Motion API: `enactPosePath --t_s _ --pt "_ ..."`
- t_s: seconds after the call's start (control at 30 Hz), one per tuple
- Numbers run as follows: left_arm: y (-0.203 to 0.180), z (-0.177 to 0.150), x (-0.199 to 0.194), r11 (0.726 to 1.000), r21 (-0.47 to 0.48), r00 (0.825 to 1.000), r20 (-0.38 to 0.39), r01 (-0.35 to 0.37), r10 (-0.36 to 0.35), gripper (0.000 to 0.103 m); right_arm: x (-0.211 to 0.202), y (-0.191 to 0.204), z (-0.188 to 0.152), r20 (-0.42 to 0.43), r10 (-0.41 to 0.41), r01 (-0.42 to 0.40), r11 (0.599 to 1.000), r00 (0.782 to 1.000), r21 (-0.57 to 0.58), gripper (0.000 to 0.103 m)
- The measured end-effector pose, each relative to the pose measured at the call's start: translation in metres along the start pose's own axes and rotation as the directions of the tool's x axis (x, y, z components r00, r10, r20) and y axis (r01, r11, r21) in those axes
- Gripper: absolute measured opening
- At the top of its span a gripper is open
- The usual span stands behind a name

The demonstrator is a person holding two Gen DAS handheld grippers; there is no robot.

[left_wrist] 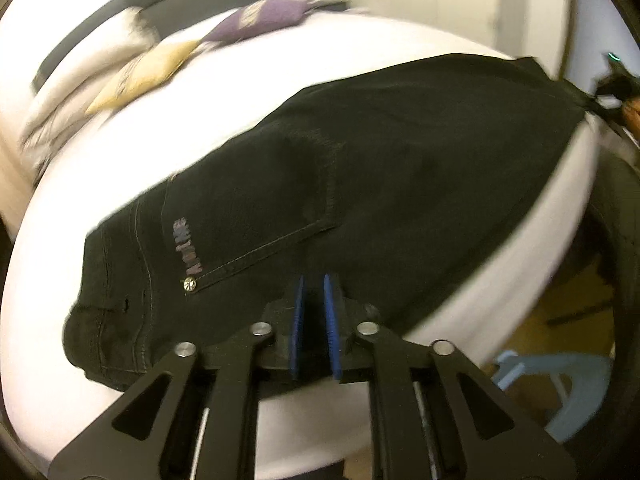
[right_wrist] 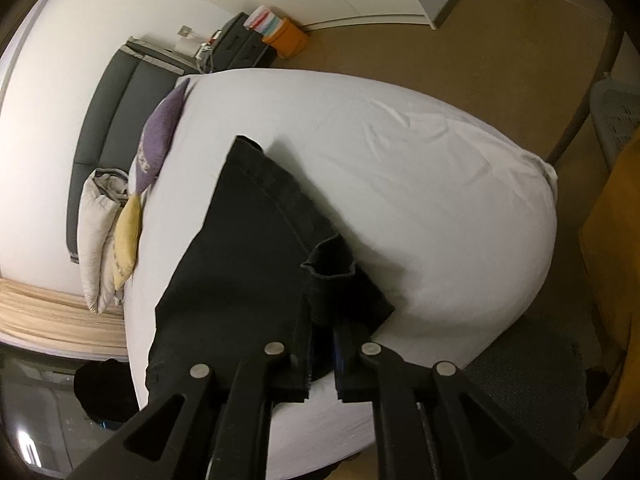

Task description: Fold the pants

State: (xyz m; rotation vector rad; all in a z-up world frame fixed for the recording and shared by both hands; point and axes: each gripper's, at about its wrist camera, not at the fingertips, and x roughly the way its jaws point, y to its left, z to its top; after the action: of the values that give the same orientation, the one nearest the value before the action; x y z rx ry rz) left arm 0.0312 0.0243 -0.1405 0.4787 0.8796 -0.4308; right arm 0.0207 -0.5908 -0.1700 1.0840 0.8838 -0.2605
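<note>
Black pants [left_wrist: 380, 168] lie spread across the white bed [left_wrist: 400, 36] in front of me, back pocket up. My left tongs [left_wrist: 314, 280] hover over the seat, blue pads slightly apart with nothing between them. My right tongs [right_wrist: 322, 330] are nearly closed at the hem end, dark cloth bunched between the fingers [right_wrist: 302, 320]; whether they pinch it I cannot tell. Purple and yellow cushions [right_wrist: 158, 136] rest near the headboard.

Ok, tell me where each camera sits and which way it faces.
Left wrist: on the left gripper, looking down at the waist end of the black pants on the white bed; its own fingers show.
Right wrist: on the right gripper, looking down at the leg hem between its fingers.
Shared: pants, bed, purple cushion.
</note>
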Motion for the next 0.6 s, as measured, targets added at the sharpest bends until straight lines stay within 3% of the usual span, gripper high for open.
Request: enactPosePath --t_s 0.07,0.1,0.2,0.3,0.4,0.6 --pt "-0.008 -0.008 -0.005 0.992 0.111 0.998 0.006 -0.058 0.058 0.07 -0.002 0.001 -0.002 0.004 0.011 -0.011 1.0 1.0 -0.004 0.012" --pt "-0.012 -0.013 -0.007 0.981 0.175 0.996 0.028 -0.085 0.082 0.077 -0.002 0.004 -0.003 0.004 0.009 -0.009 1.0 1.0 -0.008 0.012" --pt "-0.017 -0.021 -0.01 0.94 0.285 0.982 0.055 -0.187 0.179 0.078 -0.005 0.007 -0.004 0.004 0.013 -0.013 1.0 1.0 -0.015 0.012" --pt "-0.018 -0.023 -0.022 0.917 0.34 0.977 0.107 -0.211 0.185 0.078 -0.011 0.009 -0.002 0.014 0.019 -0.019 1.0 1.0 -0.02 0.012" --pt "-0.027 -0.03 -0.025 0.861 0.442 0.967 0.148 -0.251 0.206 0.078 -0.015 0.014 -0.002 0.021 0.028 -0.027 0.999 0.999 -0.032 0.012" --pt "-0.024 -0.037 -0.02 0.817 0.499 0.957 0.159 -0.289 0.241 0.078 -0.016 0.021 -0.003 0.027 0.034 -0.033 0.999 0.999 -0.044 0.012"
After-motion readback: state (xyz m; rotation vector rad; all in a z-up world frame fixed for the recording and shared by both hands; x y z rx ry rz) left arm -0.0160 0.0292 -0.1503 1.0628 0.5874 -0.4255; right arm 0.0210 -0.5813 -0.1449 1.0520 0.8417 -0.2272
